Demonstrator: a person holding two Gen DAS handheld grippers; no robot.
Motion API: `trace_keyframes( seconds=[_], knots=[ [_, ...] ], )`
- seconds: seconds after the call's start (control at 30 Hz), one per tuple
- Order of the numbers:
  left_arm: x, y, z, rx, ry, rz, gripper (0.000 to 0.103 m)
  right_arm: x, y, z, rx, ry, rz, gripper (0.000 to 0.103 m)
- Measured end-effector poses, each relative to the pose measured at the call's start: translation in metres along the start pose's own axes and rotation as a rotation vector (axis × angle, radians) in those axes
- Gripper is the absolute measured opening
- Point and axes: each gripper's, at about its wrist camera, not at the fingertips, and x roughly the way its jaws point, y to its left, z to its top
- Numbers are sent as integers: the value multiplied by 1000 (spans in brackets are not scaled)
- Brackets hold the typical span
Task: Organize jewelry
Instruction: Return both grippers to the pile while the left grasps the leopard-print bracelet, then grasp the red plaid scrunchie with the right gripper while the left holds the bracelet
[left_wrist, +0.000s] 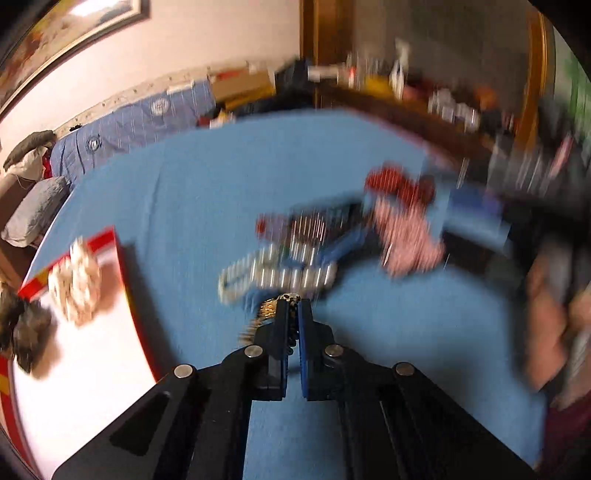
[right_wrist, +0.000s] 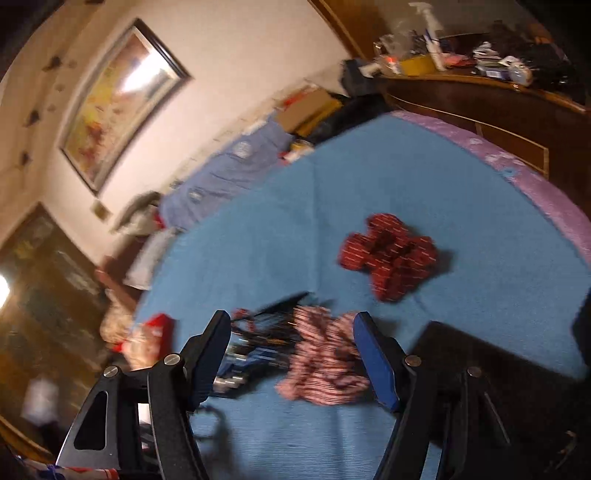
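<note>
The left gripper (left_wrist: 294, 303) is clamped on a small gold-coloured chain piece (left_wrist: 269, 307) above the blue cloth (left_wrist: 207, 192), beside the red-edged white box (left_wrist: 122, 258). The right gripper (right_wrist: 291, 325) stands wide, holding nothing, over the pink beaded pile (right_wrist: 321, 354); bare cloth reaches the purple edge (right_wrist: 535, 184).

Probably a home bedroom: framed painting (right_wrist: 122, 99), cluttered wooden dresser (right_wrist: 480, 96), pillows (left_wrist: 37, 210).

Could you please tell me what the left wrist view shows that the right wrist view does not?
Only the left wrist view shows the left tongs shut on a small gold-coloured chain, and the red-rimmed white tray. Only the right wrist view shows the open right tongs and the purple cloth border. Both show the blue cloth, the dark red beaded piece and the pink beaded piece.
</note>
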Motion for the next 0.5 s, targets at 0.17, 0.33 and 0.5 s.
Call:
trace_keyframes(
  seconds=[0.17, 0.33, 0.5],
  knots=[
    [-3, 6, 16, -58, -103, -23, 4, 20, 1, -6, -55, 74, -116, 75],
    [4, 15, 11, -52, -128, 36, 4, 36, 3, -14, -104, 130, -165, 75],
    [6, 14, 7, -29, -130, 73, 4, 53, 13, -24, -218, 154, -252, 74]
  ],
)
